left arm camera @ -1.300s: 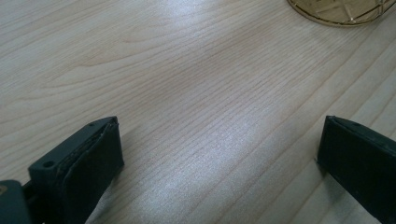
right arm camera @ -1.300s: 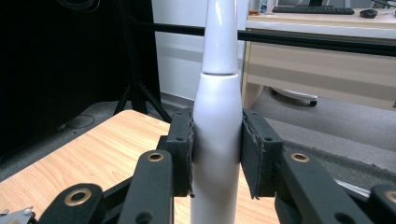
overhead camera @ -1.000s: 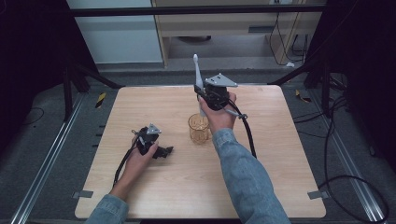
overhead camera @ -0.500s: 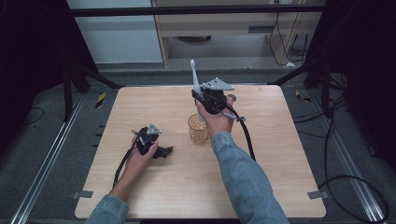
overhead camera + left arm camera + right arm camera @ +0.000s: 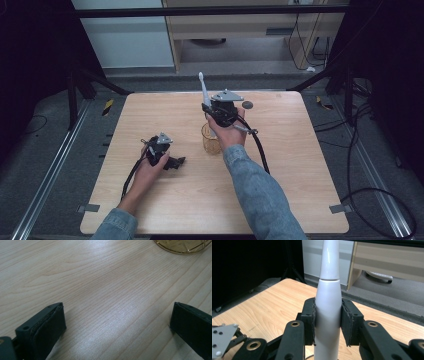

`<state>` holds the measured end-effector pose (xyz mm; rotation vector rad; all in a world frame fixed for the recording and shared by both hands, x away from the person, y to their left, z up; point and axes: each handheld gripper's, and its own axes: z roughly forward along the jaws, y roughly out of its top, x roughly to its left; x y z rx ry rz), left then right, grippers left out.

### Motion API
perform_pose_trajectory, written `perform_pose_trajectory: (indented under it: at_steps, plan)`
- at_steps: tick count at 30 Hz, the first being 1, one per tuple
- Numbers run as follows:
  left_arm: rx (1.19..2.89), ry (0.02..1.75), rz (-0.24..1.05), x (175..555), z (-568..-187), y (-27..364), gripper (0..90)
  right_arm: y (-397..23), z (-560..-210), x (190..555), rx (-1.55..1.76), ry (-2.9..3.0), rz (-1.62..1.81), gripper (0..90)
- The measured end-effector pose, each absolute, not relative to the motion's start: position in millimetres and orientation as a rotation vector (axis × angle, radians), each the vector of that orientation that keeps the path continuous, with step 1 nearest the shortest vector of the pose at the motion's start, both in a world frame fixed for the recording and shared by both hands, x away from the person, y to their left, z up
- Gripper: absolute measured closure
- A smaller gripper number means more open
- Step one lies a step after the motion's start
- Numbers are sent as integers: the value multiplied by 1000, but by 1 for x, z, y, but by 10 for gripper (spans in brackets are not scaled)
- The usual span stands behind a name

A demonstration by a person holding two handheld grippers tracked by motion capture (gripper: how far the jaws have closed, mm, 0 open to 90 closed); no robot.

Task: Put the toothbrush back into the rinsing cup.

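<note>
Right now we hold the white electric toothbrush (image 5: 327, 305) in our right claw (image 5: 327, 322), whose two black pads are clamped on the thick part of the handle, one on each side. In the right claw's own view the toothbrush stands upright between the pads, its narrower neck rising out of the top of the picture. From the high view the right claw (image 5: 214, 112) sits directly above the amber cup (image 5: 212, 141), and the toothbrush (image 5: 204, 90) points up and away from the cup, tilted slightly, with its brush head at the top. The lower end of the handle lies over the cup's mouth; whether it is already inside the cup we cannot tell.

The cup stands near the middle of the wooden table (image 5: 300, 165). Our left claw (image 5: 172, 162) rests on the table to the left of the cup and a little nearer to us, well apart from it. Its jaws stand wide apart with only bare wood between them, and the golden rim of the cup (image 5: 185, 246) shows at the far edge of the left claw's view. A small dark round disc (image 5: 247, 105) lies on the table beyond the cup, to its right.
</note>
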<state>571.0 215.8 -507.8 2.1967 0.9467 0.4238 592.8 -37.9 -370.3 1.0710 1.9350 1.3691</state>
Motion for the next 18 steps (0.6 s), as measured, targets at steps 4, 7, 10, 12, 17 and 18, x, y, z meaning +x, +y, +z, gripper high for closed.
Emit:
perform_pose_trajectory:
  at_steps: [4,7,10,12,17,18]
  plan:
    - [2197,947,424,571,-508,216,0,-38,-376,592,1076,1948,1357,669]
    - [2194,951,421,571,-508,216,0,-40,-380,592,1081,1954,1350,668]
    - [2197,949,421,571,-508,216,0,-41,-384,592,1091,1956,1344,669]
    - [2200,948,421,571,-508,216,0,-41,-386,592,1097,1960,1336,668]
    - [2200,948,422,571,-508,216,0,-38,-391,591,1093,1980,1319,668]
    - [2201,948,421,571,-508,216,0,-38,-392,591,1090,1983,1310,668]
